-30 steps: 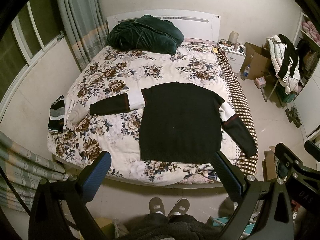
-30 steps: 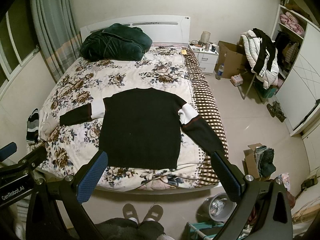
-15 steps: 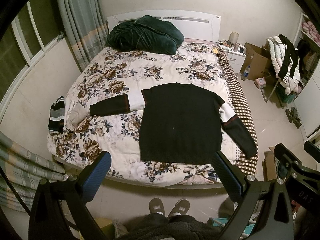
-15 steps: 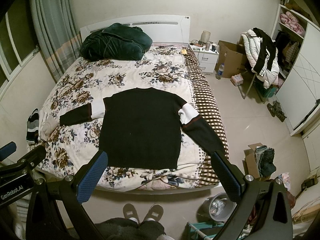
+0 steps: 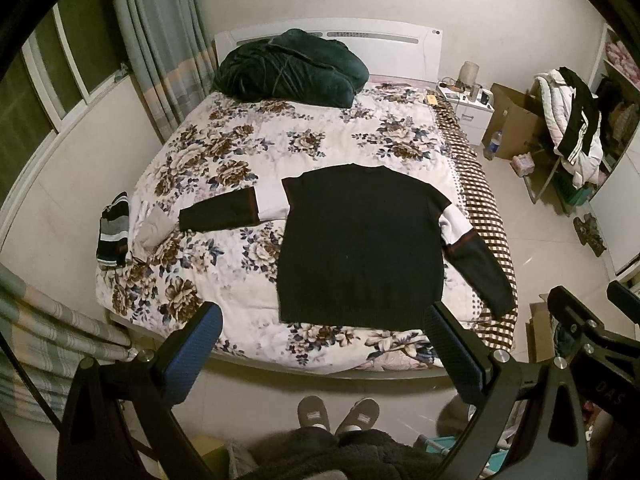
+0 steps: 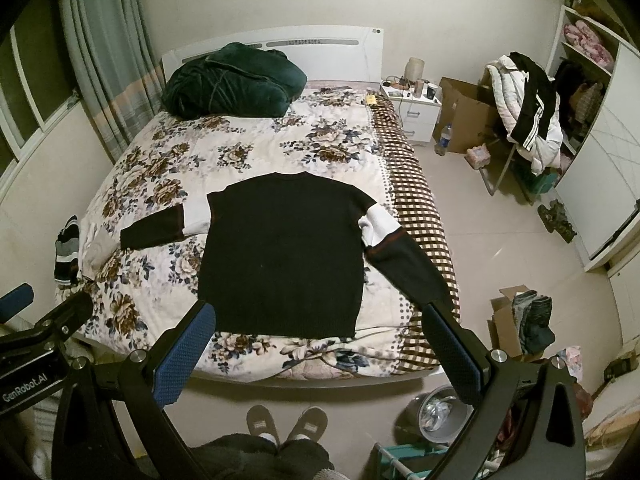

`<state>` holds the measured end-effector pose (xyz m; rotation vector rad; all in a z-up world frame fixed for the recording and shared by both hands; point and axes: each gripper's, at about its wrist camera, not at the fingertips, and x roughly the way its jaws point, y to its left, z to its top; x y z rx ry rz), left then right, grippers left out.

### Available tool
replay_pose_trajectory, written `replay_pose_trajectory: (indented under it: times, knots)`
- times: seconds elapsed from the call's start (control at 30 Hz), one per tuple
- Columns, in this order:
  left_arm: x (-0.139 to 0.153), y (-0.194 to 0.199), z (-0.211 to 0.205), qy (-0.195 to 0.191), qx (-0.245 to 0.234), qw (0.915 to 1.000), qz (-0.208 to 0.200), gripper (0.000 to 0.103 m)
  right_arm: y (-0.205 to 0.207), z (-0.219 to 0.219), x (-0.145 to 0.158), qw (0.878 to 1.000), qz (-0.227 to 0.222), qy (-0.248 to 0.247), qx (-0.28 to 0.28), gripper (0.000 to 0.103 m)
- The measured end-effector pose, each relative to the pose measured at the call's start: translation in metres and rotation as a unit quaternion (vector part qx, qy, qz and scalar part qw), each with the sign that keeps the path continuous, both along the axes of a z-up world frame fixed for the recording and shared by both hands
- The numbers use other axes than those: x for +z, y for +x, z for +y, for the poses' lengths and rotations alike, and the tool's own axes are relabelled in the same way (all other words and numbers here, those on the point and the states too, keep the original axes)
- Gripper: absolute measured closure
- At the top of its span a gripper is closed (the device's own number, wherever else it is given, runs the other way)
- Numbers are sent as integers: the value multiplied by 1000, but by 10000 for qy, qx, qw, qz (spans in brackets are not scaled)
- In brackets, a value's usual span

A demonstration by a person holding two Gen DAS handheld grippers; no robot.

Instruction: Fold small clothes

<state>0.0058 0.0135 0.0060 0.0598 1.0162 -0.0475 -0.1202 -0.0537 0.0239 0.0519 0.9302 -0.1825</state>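
A black sweater (image 5: 360,248) (image 6: 284,256) with white bands on its sleeves lies flat and spread out on the floral bedspread (image 5: 240,152) (image 6: 240,148), hem toward me. One sleeve stretches left; the other slants down over the checked edge of the bed. My left gripper (image 5: 324,320) is open, held high above the foot of the bed, nothing between its blue pads. My right gripper (image 6: 320,320) is likewise open and empty, well short of the sweater's hem.
A dark green blanket heap (image 5: 288,68) sits by the headboard. Striped folded clothes (image 5: 114,232) and a beige piece (image 5: 154,232) lie at the bed's left edge. A person's slippered feet (image 6: 286,424) stand at the bed foot. Boxes (image 6: 520,320), a basin (image 6: 440,412) and a clothes-laden chair (image 6: 528,112) crowd the right floor.
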Motion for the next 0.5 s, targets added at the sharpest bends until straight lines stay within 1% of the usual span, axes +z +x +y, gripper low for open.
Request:
replay_pose_trajectory:
  times: [0.07,0.1,0.13,0.23,0.3,0.4,0.5]
  knots:
    - [0,6,1,24,76,9999,-88,0,2,0,-5,10000,-22,49,-48,0]
    - [-1,12,1,52,151,9997,-206,0,4,-3,-7,9999,-38,77,-94,0]
    - [4,22,-8,62,186,9995,-247,0,8,-6,-11,9997,-67,140,-187,0]
    - [-10,46,-16,58,347,9983,-471,0,21,-30,-39,9981,-54,384,-472,0]
    - [-28,67,-24,107,443,9980,-447,0,35,-51,-72,9954,37,610,-741,0]
    - [-62,89,-40,314,500,9973,-431,0,58,-103,-128,9859,206,1226,-1122,0]
    - [-101,117,-59,626,428,9966,-312,0,71,-144,-195,9676,348,1794,-1741,0]
